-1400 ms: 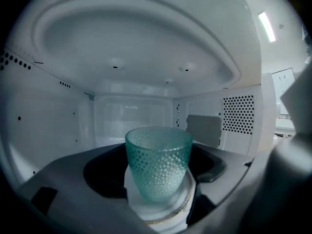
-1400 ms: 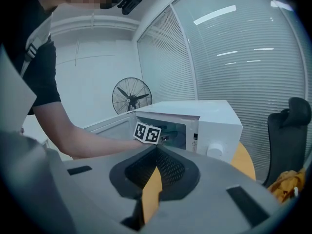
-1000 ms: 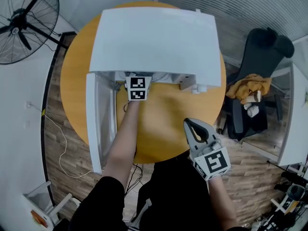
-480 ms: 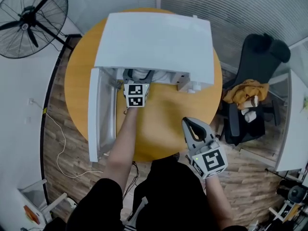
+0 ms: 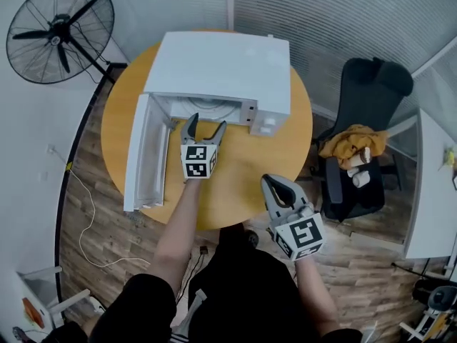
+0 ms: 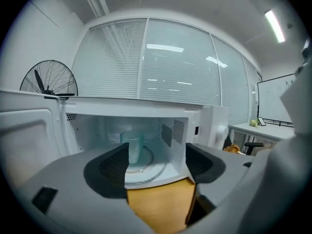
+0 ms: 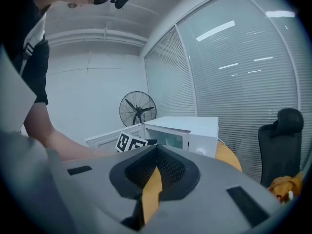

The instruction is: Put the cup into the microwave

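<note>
A pale, see-through teal cup (image 6: 132,147) stands upright on the round turntable inside the white microwave (image 5: 221,66), whose door (image 5: 143,152) hangs open to the left. My left gripper (image 5: 206,125) is just in front of the oven's opening, over the orange table. In the left gripper view my left gripper (image 6: 156,165) is open and empty, with the cup well beyond the jaws. My right gripper (image 5: 277,189) hovers near the table's front edge. In its own view the right gripper (image 7: 155,172) is shut on nothing, and the microwave (image 7: 180,130) lies ahead of it.
The round orange table (image 5: 243,170) carries only the microwave. A standing fan (image 5: 61,31) is at the far left. A black office chair (image 5: 368,120) with an orange cloth (image 5: 350,138) stands at the right, beside a white desk (image 5: 432,184).
My left gripper has drawn back out of the microwave toward me and now shows open jaws; the cup stays inside. The right gripper has barely moved.
</note>
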